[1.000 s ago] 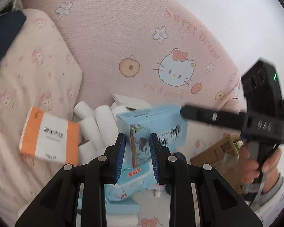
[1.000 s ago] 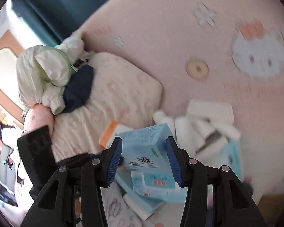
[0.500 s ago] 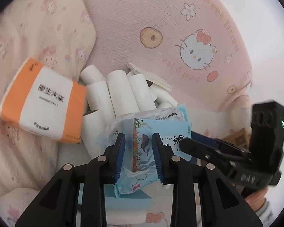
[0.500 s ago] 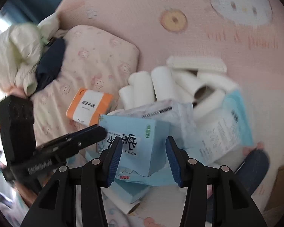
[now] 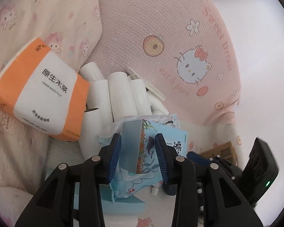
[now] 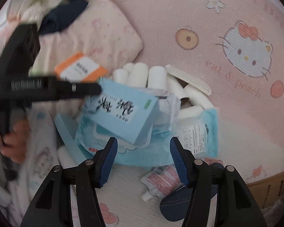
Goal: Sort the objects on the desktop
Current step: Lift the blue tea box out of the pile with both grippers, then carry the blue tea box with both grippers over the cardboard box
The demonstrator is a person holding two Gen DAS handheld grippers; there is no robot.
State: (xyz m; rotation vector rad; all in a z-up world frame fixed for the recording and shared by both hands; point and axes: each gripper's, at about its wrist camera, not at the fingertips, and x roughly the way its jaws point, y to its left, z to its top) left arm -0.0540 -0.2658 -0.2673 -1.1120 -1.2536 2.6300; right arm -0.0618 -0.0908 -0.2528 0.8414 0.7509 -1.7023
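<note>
Left wrist view: the blue tissue box (image 5: 140, 147) is being let go onto the pile of soft packs, both sets of jaws spread.

The left gripper (image 5: 138, 157) has just been opening; the box stands between its pads, with a gap showing at the right pad and the left too close to call, so the hold looks released. The right gripper (image 6: 143, 160) has also just opened wide; its pads are clear of the box (image 6: 123, 111), which lies tilted on a blue wipes pack (image 6: 142, 147), beside the white paper rolls (image 6: 157, 75) and the orange tissue pack (image 5: 39, 89). To finish well, each gripper should probably back straight out without brushing the box, since it rests on soft, uneven packs and could slide.
</note>
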